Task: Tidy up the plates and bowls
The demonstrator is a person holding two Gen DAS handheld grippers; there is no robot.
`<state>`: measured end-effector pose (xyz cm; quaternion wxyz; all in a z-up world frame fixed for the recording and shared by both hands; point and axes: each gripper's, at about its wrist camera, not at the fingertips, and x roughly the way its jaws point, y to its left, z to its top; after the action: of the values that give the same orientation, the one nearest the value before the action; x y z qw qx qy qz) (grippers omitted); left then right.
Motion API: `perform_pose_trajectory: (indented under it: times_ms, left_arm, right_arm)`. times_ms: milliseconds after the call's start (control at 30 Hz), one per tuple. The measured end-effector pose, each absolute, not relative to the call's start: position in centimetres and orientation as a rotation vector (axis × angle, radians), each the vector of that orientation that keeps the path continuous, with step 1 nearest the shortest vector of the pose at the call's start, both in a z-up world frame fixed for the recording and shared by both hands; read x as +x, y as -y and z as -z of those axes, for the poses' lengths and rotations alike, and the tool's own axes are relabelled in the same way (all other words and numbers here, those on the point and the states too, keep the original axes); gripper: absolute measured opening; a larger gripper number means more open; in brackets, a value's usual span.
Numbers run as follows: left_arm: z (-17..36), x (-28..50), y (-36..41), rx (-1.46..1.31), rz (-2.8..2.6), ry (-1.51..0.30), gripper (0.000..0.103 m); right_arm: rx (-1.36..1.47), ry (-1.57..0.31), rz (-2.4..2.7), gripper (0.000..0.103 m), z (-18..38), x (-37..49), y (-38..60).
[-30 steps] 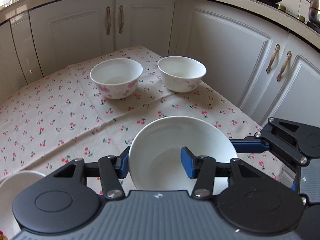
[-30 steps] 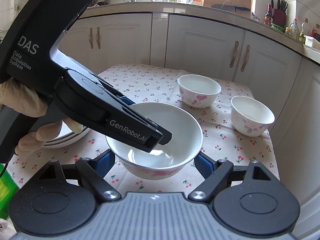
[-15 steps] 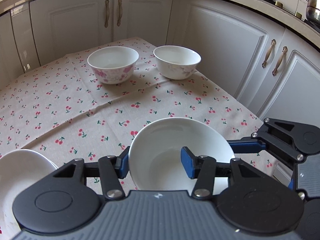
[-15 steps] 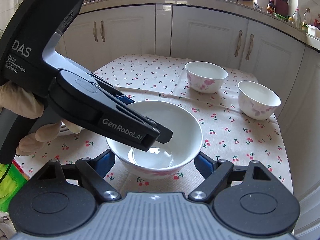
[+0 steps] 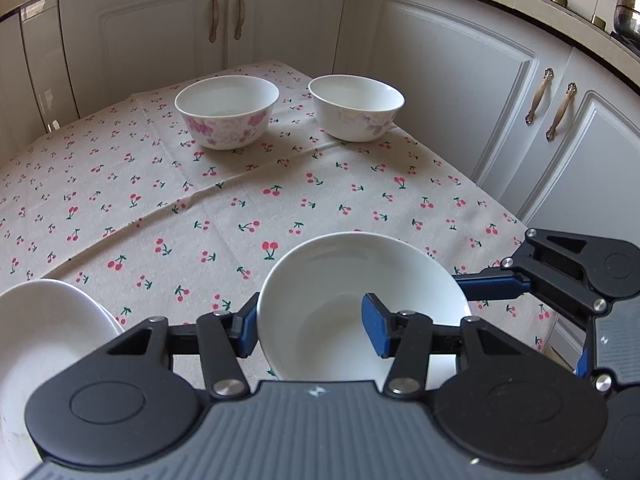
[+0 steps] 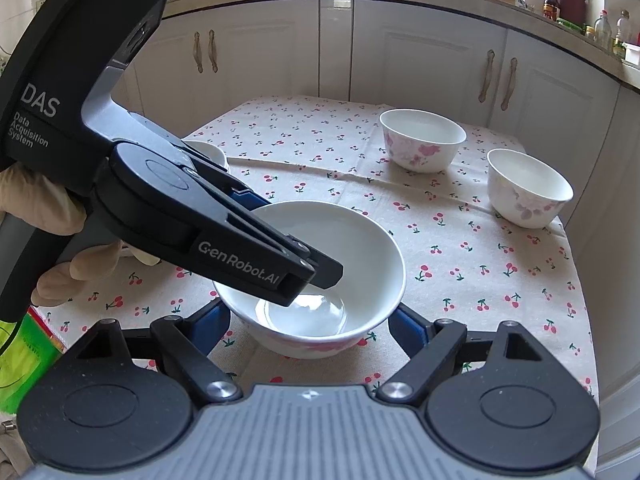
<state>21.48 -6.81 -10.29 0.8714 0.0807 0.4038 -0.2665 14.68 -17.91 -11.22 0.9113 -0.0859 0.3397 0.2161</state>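
The left gripper point(image 5: 310, 328) pinches the near bowl point(image 5: 360, 304) by its rim to carry it; the right gripper point(image 6: 308, 330) straddles it, jaws wide, untouching; two bowls point(image 5: 227, 110) wait at twelve o'clock.

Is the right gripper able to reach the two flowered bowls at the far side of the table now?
Probably yes. The right gripper is open, though the held bowl sits between its fingers. Beyond that bowl, only bare cloth lies before the flowered bowls.
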Motion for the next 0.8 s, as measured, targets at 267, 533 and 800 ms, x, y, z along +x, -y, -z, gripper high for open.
perform_pose_trajectory:
  times_ms: [267, 533, 800]
  left_arm:
    - [10.5, 21.5, 6.7, 0.149, 0.567, -0.841, 0.057]
    - [9.4, 21.0, 6.4, 0.157, 0.554, -0.783, 0.091]
    - [7.5, 20.8, 6.4, 0.182, 0.570, -0.717, 0.093]
  right_arm:
    - [-0.178, -0.702, -0.448, 0.089, 11.4, 14.7, 17.8]
    - [-0.185, -0.685, -0.454, 0.102, 11.3, 14.2, 18.1]
    - [-0.144, -0.624, -0.474, 0.103, 9.7, 13.1, 18.8]
